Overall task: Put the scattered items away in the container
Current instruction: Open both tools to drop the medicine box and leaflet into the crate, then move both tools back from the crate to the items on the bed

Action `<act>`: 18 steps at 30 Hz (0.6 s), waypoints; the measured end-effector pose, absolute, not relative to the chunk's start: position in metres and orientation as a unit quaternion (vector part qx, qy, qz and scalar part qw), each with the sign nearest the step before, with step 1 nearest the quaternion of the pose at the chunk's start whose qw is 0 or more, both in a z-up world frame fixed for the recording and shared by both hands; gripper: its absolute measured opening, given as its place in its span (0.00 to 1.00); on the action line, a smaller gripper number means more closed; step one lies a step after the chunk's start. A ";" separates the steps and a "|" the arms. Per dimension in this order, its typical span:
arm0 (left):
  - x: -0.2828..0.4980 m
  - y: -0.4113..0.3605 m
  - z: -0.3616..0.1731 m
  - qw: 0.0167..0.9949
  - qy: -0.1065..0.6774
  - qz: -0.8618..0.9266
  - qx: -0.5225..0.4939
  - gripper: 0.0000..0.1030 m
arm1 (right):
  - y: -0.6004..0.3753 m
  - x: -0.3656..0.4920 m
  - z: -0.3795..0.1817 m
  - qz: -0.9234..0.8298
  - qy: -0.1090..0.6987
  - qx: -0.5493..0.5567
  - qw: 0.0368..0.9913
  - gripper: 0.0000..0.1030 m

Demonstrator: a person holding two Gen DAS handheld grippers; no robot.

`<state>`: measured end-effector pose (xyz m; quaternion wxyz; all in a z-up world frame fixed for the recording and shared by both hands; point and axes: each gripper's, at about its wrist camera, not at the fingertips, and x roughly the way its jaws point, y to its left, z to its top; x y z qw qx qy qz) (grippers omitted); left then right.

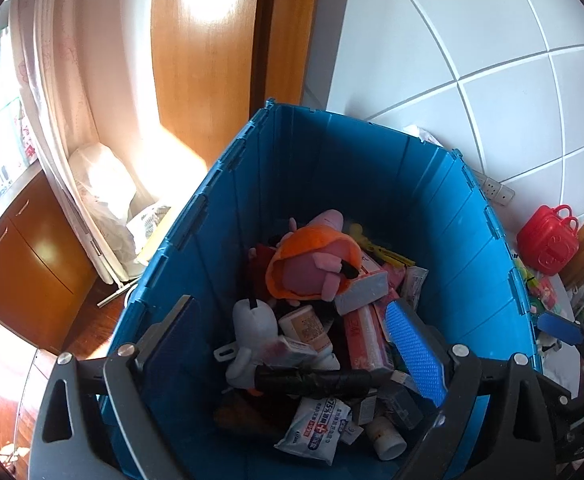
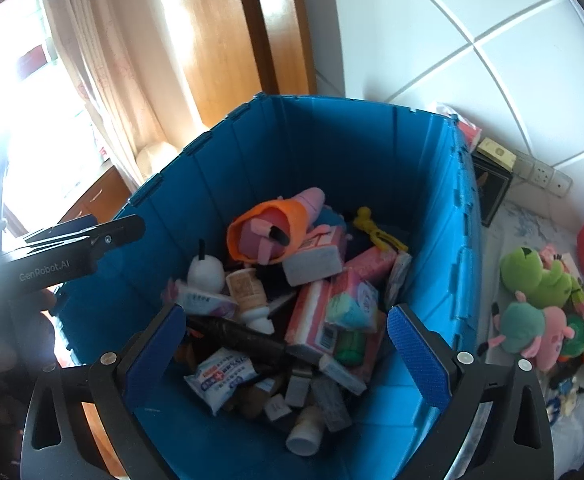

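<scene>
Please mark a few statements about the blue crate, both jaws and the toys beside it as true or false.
1. The blue crate is empty. False: it holds toys and packets.
2. The right gripper has its jaws open with nothing between them. True.
3. The left gripper grips the black umbrella. False: its jaws are open.
4. A green plush toy lies outside the crate. True.

Right gripper gapes empty over blue bin.
</scene>
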<state>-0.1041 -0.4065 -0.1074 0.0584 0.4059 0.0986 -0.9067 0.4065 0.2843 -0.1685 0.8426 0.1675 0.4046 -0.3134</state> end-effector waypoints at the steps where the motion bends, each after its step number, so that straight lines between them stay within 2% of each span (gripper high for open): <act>1: -0.105 -0.403 -0.108 0.053 0.098 -0.907 0.407 0.92 | 0.284 0.403 -0.168 -0.316 0.402 0.169 0.843 1.00; 18: -0.117 -0.296 -0.090 -0.052 0.048 -0.917 0.393 0.92 | 0.270 0.311 -0.142 -0.385 0.360 0.193 0.828 1.00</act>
